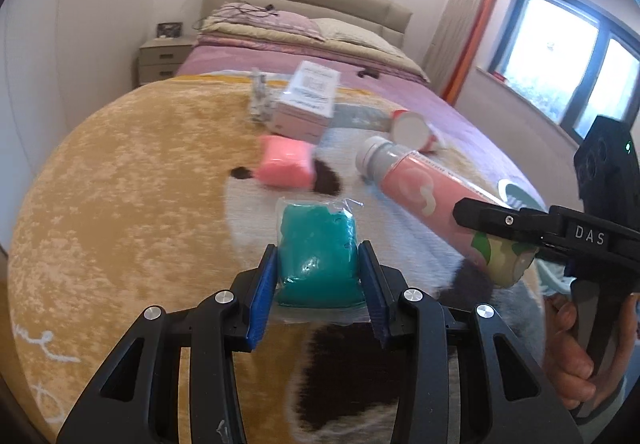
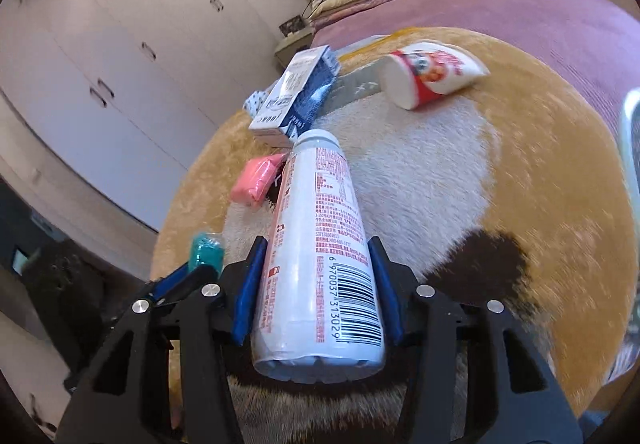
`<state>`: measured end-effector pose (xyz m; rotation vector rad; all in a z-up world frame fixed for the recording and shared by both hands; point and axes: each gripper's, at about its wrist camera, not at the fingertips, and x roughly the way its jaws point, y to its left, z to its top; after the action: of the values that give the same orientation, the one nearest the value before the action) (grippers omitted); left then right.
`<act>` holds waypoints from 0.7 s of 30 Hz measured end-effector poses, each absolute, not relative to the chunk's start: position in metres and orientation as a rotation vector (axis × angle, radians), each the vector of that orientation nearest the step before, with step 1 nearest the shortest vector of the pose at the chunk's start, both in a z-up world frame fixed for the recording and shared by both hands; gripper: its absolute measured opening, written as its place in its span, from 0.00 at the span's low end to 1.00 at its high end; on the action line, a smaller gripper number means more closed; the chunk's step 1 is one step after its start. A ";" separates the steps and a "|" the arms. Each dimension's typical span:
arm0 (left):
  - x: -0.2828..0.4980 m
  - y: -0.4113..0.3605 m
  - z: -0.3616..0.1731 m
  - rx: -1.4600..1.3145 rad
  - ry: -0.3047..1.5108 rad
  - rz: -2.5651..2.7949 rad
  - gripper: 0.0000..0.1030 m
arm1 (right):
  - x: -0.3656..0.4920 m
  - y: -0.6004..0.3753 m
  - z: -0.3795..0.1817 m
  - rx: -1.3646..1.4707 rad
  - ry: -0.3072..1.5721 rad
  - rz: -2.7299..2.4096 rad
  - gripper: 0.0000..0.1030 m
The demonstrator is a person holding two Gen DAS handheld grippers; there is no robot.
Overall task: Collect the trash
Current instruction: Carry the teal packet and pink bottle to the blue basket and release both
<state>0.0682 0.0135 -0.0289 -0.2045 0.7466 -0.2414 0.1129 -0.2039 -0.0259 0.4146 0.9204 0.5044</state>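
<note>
My left gripper [image 1: 318, 264] is shut on a teal clay packet in clear plastic [image 1: 318, 248], held above the yellow plush blanket [image 1: 132, 180]. My right gripper [image 2: 318, 256] is shut on a pink-and-white plastic bottle [image 2: 316, 244], which also shows in the left wrist view [image 1: 432, 196]. On the blanket lie a pink clay packet [image 1: 285, 161] [image 2: 256, 180], a small carton box [image 1: 308, 100] [image 2: 296, 96] and a tipped paper cup [image 1: 412, 124] [image 2: 432, 76]. The teal packet shows at the left of the right wrist view [image 2: 206, 250].
The blanket lies on a bed with a purple cover [image 1: 400, 84]. A crumpled wrapper [image 1: 260, 96] sits beside the box. White wardrobes [image 2: 120, 64] stand on the left, a nightstand [image 1: 164, 58] by the headboard, a window [image 1: 568, 60] on the right.
</note>
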 end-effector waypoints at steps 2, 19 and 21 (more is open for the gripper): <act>0.069 0.005 -0.026 -0.206 0.750 -0.265 0.38 | 0.106 -0.216 -0.023 0.429 0.908 0.491 0.46; 0.086 -0.112 0.006 -0.084 0.714 -0.461 0.38 | 0.054 -0.361 0.017 0.543 0.683 0.284 0.46; 0.090 -0.133 0.010 -0.058 0.709 -0.491 0.38 | 0.049 -0.383 0.019 0.544 0.660 0.226 0.46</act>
<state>0.0897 -0.1334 0.0098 -0.0582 0.7087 -0.4914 0.0490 -0.3831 0.0194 0.5439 0.6601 0.2265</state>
